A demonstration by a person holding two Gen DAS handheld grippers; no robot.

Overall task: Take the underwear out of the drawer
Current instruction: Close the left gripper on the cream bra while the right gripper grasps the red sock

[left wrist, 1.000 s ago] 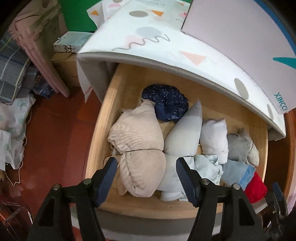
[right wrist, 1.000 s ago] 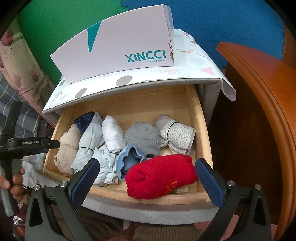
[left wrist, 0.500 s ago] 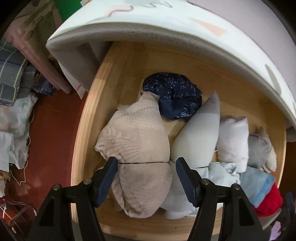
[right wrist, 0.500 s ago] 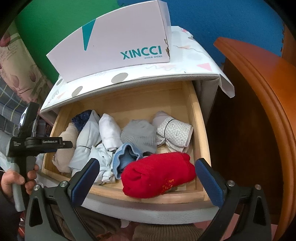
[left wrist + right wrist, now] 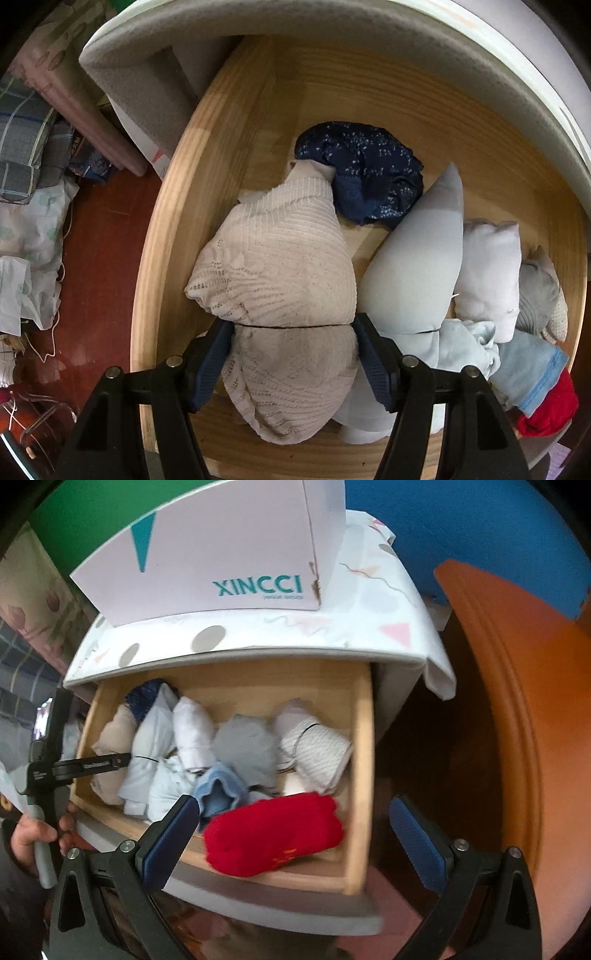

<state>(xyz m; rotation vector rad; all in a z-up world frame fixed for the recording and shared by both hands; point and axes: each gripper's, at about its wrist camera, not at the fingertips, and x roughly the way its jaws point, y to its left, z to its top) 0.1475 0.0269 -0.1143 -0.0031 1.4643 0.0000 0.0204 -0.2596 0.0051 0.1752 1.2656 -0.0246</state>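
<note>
The open wooden drawer (image 5: 166, 236) holds several rolled garments. A beige knit roll (image 5: 280, 273) tied with a dark band lies at its left end. My left gripper (image 5: 293, 352) is open with one finger on each side of this roll, close to or touching it at the band. A navy speckled piece (image 5: 365, 166) lies behind it and a pale blue roll (image 5: 417, 258) to its right. My right gripper (image 5: 295, 838) is open and empty above the drawer's front right, over a red roll (image 5: 273, 834). The left gripper also shows in the right wrist view (image 5: 103, 762).
A white XINCCI box (image 5: 221, 554) sits on the patterned cabinet top (image 5: 369, 627). White (image 5: 192, 734), grey (image 5: 247, 746) and patterned (image 5: 314, 753) rolls fill the drawer. An orange-brown wooden piece (image 5: 517, 701) stands to the right. Clothes lie on the red floor (image 5: 33, 229) at left.
My left gripper has moved down into the drawer and now straddles the beige roll. My right gripper has shifted a little to the right of the red roll, and its view is blurred.
</note>
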